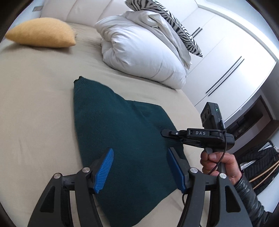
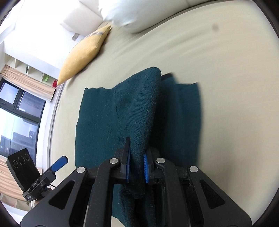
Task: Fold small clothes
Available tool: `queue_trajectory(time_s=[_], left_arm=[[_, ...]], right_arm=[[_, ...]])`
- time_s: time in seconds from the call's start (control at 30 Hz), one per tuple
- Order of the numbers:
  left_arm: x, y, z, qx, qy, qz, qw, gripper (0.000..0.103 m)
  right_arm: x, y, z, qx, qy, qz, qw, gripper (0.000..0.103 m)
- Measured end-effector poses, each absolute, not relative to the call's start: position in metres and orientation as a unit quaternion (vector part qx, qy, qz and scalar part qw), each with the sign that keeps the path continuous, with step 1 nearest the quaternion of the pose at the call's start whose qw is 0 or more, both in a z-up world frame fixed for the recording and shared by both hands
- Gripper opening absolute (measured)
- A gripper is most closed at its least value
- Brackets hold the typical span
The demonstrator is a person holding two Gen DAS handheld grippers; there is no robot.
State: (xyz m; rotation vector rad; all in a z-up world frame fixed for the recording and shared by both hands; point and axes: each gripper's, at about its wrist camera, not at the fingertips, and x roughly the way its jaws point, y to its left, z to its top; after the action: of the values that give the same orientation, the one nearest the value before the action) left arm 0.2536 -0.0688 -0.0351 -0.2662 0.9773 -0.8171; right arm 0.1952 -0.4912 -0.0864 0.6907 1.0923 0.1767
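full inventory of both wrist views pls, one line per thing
sweater: 1, dark green, lying on the bed, one edge lifted
bed sheet: 1, beige, under everything
cushion: 1, yellow, far side of the bed by the headboard
duvet: 1, white, bundled at the far end of the bed
striped pillow: 1, black and white, on top of the duvet
headboard: 1, cream, behind the cushion
wardrobe: 1, white with dark handles, beside the bed
window: 1, dark frame, past the bed edge
left tongs: 1, black with blue pads, open above the sweater
right tongs: 1, black with blue pads, shut on the sweater's lifted edge
right hand: 1, bare, gripping the right tongs' handle
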Motion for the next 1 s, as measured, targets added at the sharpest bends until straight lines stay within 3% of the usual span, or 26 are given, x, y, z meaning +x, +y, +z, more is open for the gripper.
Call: queue_trajectory(time_s=[0.53,0.73,0.87,0.93,1.0], left_arm=[[0.258,-0.137,-0.076,-0.024,0.454,-0.356,0.817,0.066],[0.260,-0.135,-0.085,-0.022,0.463,-0.354,0.812,0.066],[0.258,-0.136,-0.085,-0.018,0.463,-0.352,0.814,0.066],[0.257,-0.136,-0.085,-0.017,0.463,-0.351,0.814,0.066],[0.256,-0.136,-0.084,-0.017,0.466,-0.350,0.812,0.066]], right_arm=[[0.205,-0.502,-0.132,0.381,0.503,0.091,0.770,0.009],[0.180,-0.499,-0.125,0.417,0.485,0.084,0.764,0.017],[0.153,-0.489,-0.105,0.385,0.486,0.097,0.779,0.021],[0.145,-0.482,-0.110,0.375,0.504,0.096,0.772,0.021],[0.138,-0.483,-0.122,0.378,0.516,0.086,0.764,0.009]])
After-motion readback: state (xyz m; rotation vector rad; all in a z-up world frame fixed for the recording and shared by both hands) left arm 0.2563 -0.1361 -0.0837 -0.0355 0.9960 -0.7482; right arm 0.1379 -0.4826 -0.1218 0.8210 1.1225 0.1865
